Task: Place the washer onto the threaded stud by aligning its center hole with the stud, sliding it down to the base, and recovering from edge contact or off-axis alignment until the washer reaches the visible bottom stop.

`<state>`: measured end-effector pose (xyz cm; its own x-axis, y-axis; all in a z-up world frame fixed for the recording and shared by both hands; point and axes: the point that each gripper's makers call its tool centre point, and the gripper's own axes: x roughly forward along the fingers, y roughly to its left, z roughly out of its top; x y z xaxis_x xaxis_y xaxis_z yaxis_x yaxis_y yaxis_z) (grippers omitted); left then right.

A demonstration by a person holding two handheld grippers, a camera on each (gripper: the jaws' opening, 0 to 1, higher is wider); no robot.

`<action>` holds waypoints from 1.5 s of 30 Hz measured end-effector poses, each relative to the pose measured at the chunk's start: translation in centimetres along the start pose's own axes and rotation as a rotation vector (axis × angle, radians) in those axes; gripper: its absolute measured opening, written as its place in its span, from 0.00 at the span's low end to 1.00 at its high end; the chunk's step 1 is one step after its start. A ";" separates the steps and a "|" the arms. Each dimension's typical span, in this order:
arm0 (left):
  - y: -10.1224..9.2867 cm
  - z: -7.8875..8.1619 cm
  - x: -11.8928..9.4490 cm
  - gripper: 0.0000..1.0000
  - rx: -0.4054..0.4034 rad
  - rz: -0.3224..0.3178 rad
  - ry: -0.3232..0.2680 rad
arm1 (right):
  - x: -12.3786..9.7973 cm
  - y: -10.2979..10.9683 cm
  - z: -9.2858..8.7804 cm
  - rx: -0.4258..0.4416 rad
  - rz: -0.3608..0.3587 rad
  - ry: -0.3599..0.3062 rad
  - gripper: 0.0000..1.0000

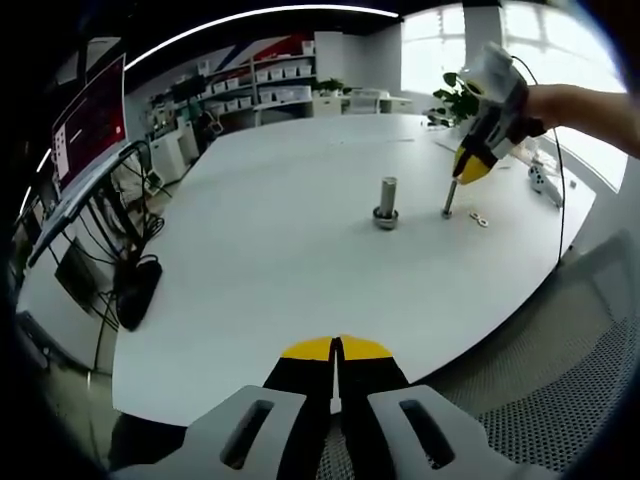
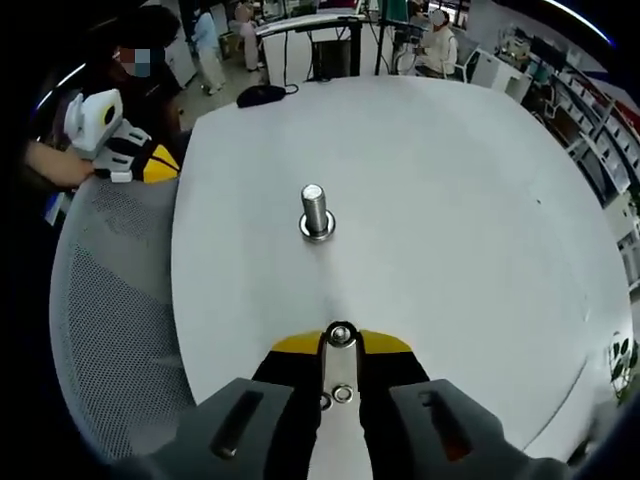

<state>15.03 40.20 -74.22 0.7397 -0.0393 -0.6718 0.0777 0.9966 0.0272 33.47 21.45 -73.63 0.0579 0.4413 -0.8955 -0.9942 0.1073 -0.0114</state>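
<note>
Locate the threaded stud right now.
The stud stands upright mid-table, straight ahead of the right gripper; in the left gripper view it is just left of that gripper's tip.

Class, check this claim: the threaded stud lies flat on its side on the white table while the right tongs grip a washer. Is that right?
Not quite. In the right gripper view the threaded stud stands upright on its base on the white table, not on its side. The rest holds: the right tongs are shut on a washer at their tips.
</note>
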 end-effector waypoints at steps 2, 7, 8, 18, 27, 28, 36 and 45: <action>0.0 0.0 0.0 0.00 0.000 0.000 0.001 | 0.2 -0.1 0.0 -0.003 0.001 0.005 0.14; 0.0 0.1 0.0 0.00 -0.003 0.001 -0.004 | 0.5 0.1 -0.1 -0.011 0.007 0.021 0.14; 0.0 0.1 0.0 0.00 -0.003 0.000 -0.005 | 0.5 0.2 -0.2 -0.012 0.009 0.024 0.14; 0.0 0.1 0.0 0.00 -0.005 0.001 -0.006 | 1.7 0.1 -0.8 -0.015 0.015 0.057 0.14; 0.0 0.1 0.0 0.00 -0.008 0.002 -0.006 | 3.2 0.3 -1.3 -0.030 0.022 0.085 0.14; 0.0 0.1 0.0 0.00 -0.009 0.001 -0.007 | 3.3 0.4 -1.4 -0.032 0.021 0.089 0.14; 0.1 0.1 0.0 0.00 -0.015 0.001 -0.009 | 4.2 0.4 -2.0 -0.040 0.029 0.111 0.14; 0.1 0.1 0.0 0.00 -0.021 0.000 -0.009 | 4.7 0.8 -2.4 -0.050 0.027 0.127 0.18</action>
<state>15.07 40.31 -74.13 0.7455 -0.0399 -0.6654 0.0635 0.9979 0.0114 32.78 21.44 -78.92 0.0222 0.3265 -0.9449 -0.9987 0.0511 -0.0059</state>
